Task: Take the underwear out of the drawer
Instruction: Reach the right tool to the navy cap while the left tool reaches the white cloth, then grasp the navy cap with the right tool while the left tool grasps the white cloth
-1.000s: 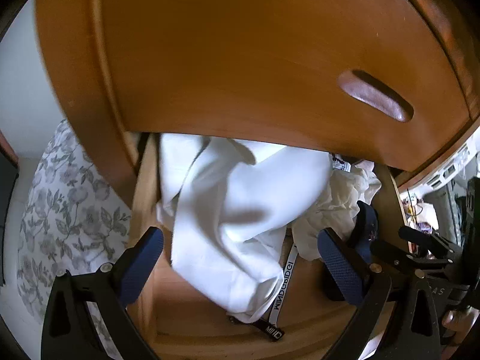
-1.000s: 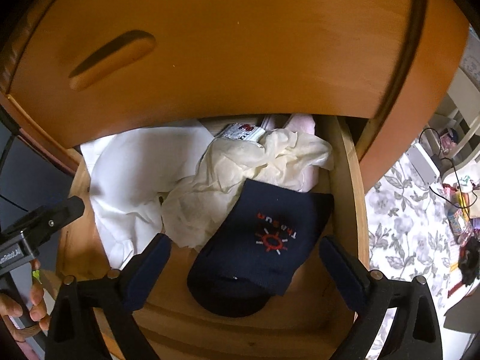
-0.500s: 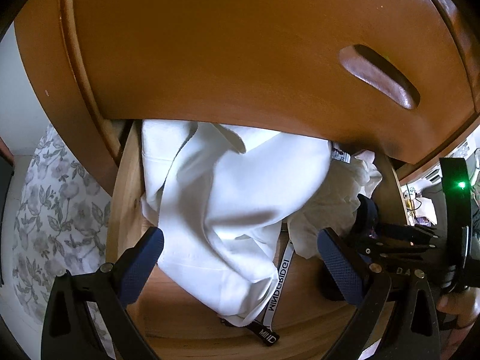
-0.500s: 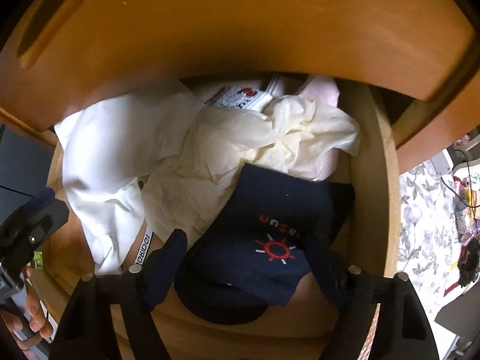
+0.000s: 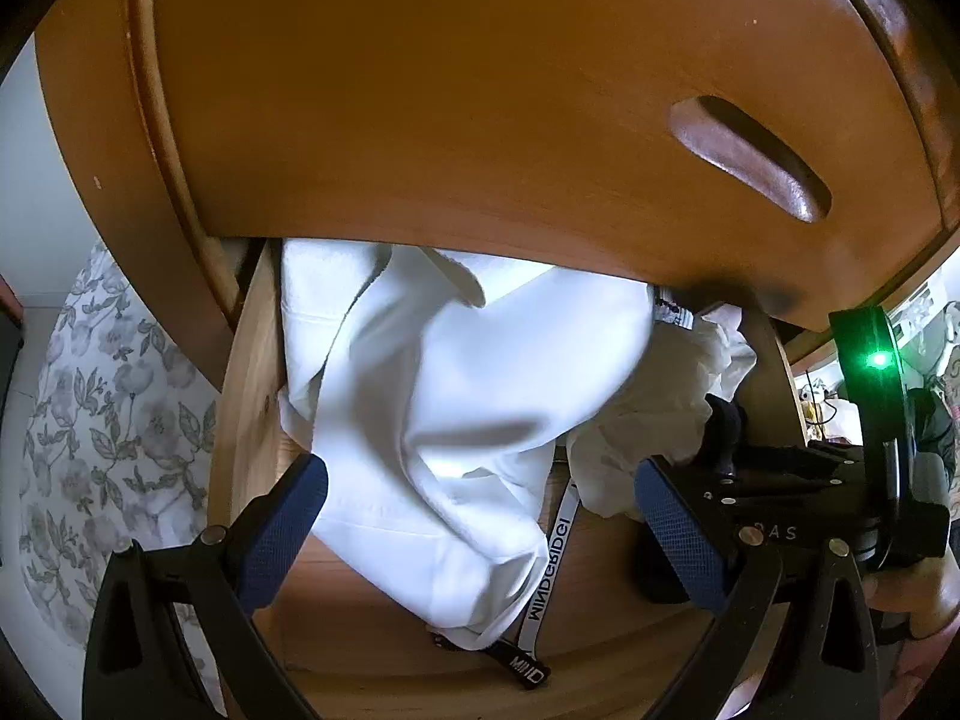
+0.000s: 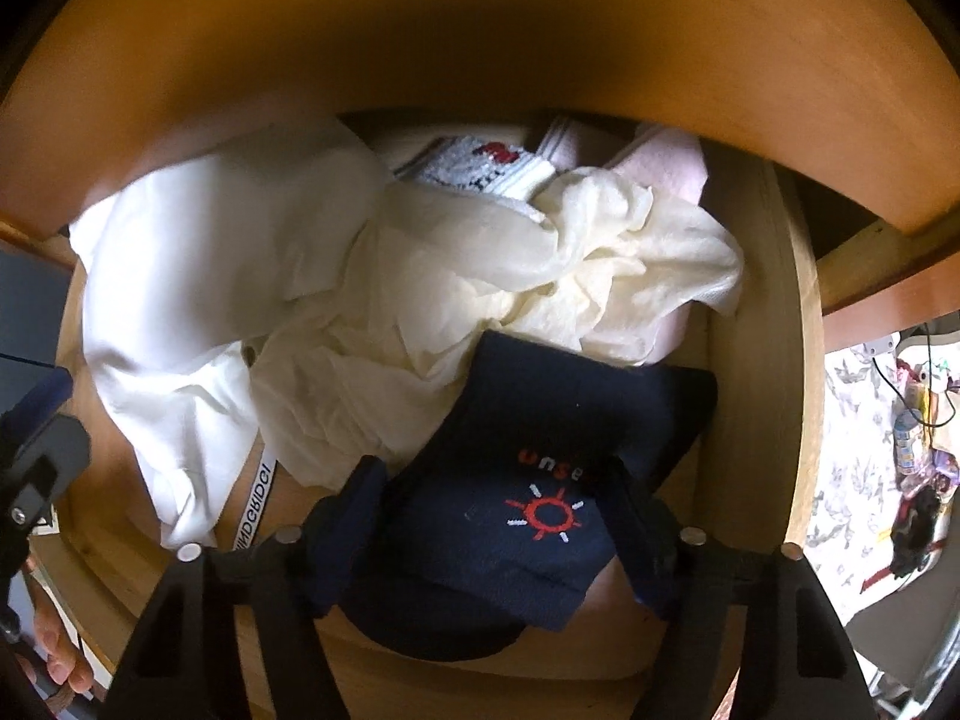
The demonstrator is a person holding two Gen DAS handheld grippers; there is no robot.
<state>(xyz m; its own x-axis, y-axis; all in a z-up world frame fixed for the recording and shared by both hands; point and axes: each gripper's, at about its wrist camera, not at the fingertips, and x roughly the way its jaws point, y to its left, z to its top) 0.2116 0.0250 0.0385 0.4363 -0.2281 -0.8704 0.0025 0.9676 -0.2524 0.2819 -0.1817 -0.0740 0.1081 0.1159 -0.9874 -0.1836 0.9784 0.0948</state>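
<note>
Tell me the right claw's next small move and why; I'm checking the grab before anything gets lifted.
Probably finish closing, then lift gently. The right claw straddles the navy blue garment with the red sun print in the open wooden drawer, its jaws closing with that fabric between them. The crumpled cream cloth overlaps the garment's far edge, so a slow lift should avoid dragging it along.

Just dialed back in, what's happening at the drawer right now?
A person works an open wooden drawer with two handheld claws. The right claw points down into it, its jaws closing around a navy garment with a red sun print; the pads flank it, but a firm grip isn't clear. The left claw hangs open above a white garment, touching nothing. Nothing is out of the drawer yet.
</note>
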